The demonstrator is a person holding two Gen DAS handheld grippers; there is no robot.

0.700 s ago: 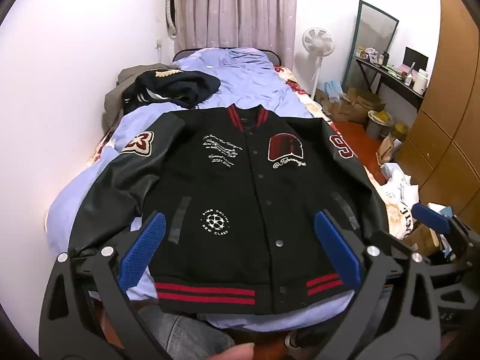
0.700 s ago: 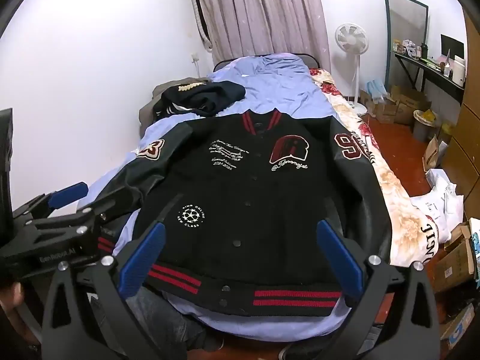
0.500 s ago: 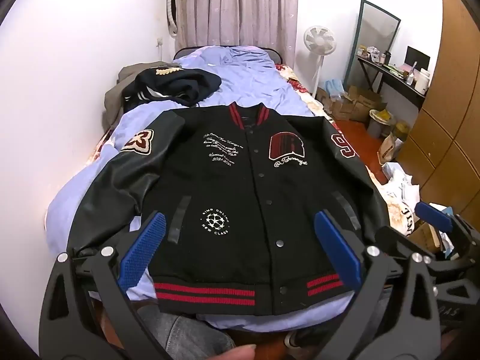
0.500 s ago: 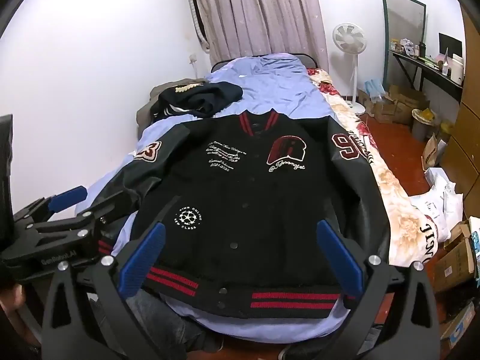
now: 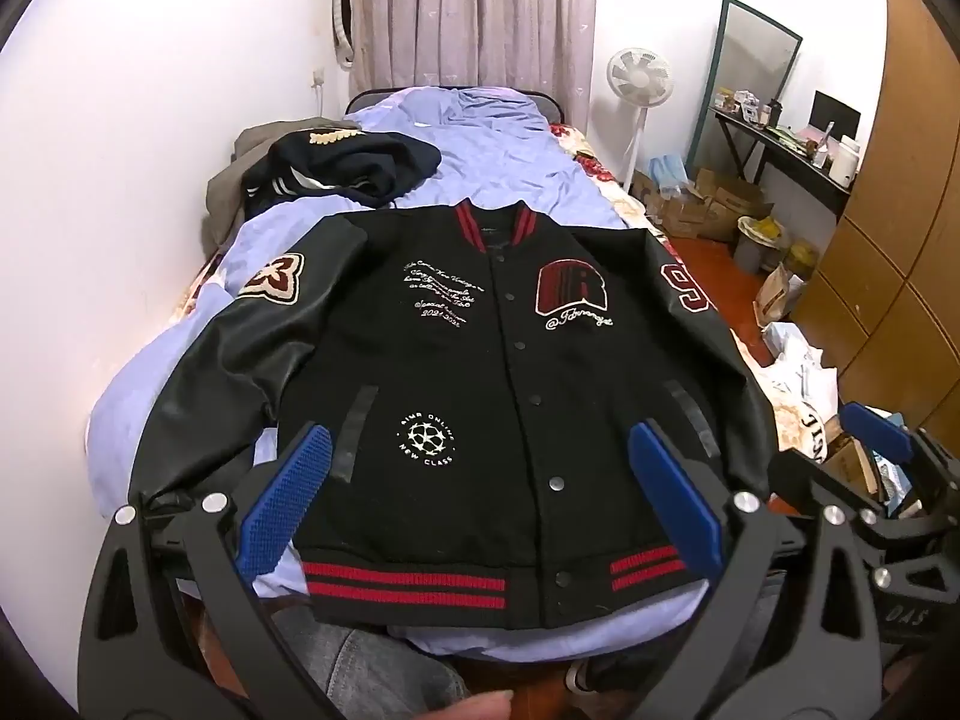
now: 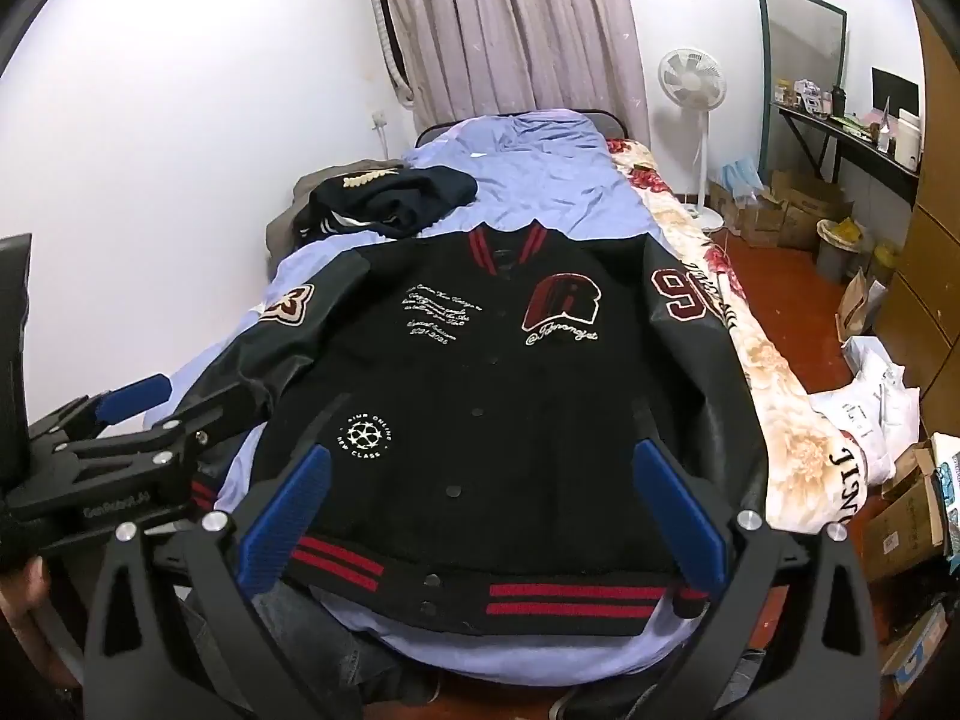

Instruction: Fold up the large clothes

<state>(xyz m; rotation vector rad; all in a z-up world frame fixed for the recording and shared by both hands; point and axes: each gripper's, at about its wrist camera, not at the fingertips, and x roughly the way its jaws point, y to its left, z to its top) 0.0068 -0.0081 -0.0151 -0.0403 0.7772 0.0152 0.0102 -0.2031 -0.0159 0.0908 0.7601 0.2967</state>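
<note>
Both pairs of jaws stand fully wide with nothing between the blue pads. The left gripper (image 5: pixel 480 504) hovers above the near end of the jacket (image 5: pixel 480 372), pitched down toward it, and touches nothing. The right gripper (image 6: pixel 480 510) hovers the same way, a little further to the right, over the hem (image 6: pixel 468 582).

The jacket lies front up and buttoned on the bed (image 5: pixel 510 150), collar away from the person and striped hem at the near edge, where it slightly overhangs. Its sleeves run down along both sides. The left sleeve (image 5: pixel 228 372) bunches near its cuff, which sits behind the left gripper's frame, so I cannot quite tell how it lies. The right sleeve (image 6: pixel 702 372) lies along the bed's edge, over a floral cover (image 6: pixel 774 396). No fold has been made yet.

The risks, as I judge them:
- The sleeves look like smooth leather. A shallow pinch could slip off, or catch only the top layer and drag the front out of square.
- The body looks thick and heavy, so one lifted corner may pull the rest toward the near edge and off the bed.
- The right sleeve could slide to the floor if nudged.
- A pile of dark clothes (image 5: pixel 342 168) lies just beyond the left shoulder and could get in the way of a fold that reaches that far.
</note>
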